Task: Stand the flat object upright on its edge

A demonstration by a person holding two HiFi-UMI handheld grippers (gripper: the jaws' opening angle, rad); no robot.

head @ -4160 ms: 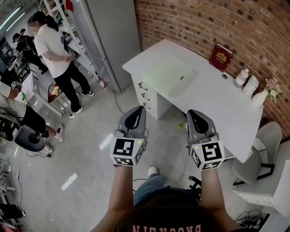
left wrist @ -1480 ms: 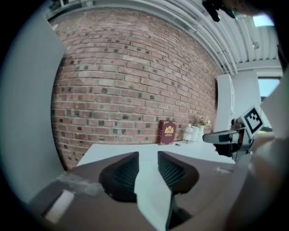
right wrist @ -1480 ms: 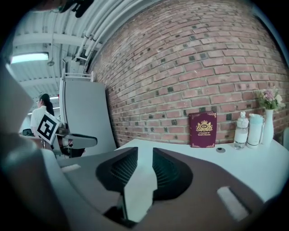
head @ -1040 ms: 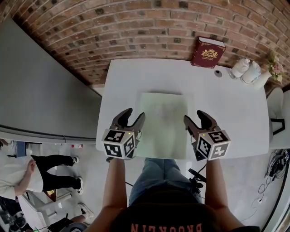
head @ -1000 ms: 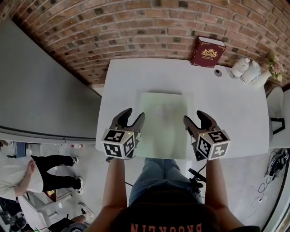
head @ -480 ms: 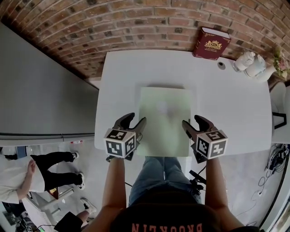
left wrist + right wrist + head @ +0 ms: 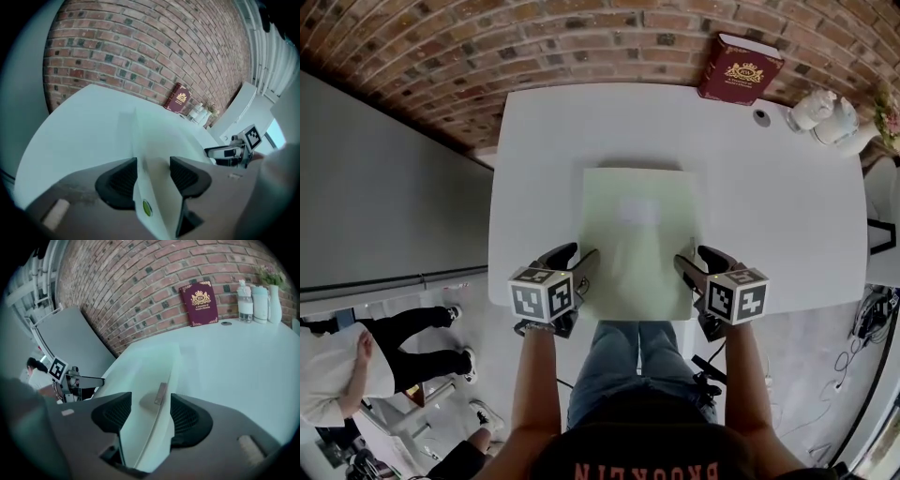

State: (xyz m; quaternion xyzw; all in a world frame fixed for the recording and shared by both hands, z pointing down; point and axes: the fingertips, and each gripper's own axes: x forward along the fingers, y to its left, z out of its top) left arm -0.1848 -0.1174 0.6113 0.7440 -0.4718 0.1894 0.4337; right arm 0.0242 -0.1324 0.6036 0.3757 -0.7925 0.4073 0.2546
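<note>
Between the fingers of each gripper runs one long side edge of the flat object (image 7: 637,239). It is a pale green panel that lies flat on the white surface (image 7: 534,169), with its near end close to the person's side. The left gripper (image 7: 153,161) straddles the left edge. One finger is over the panel, where a small green dot (image 7: 146,207) shows, and the other is over the bare surface outside it. The right gripper (image 7: 151,397) does the same on the right edge, just beside a small brownish tab (image 7: 161,393). On both grippers the fingers stand apart and do not press on the panel, so nothing is gripped yet. I judge that the two grippers are set at matching places near the two close corners so that the panel can be taken from both sides and tipped up evenly, without twisting. The task seems only at the approach step, because the panel is not raised at all. Both forearms reach forward side by side from the body. The grippers slant downward toward the surface, with their marker cubes facing up. Far beyond the fingers, a red book (image 7: 741,67) leans against the brick wall (image 7: 581,37), well apart from the panel.
</note>
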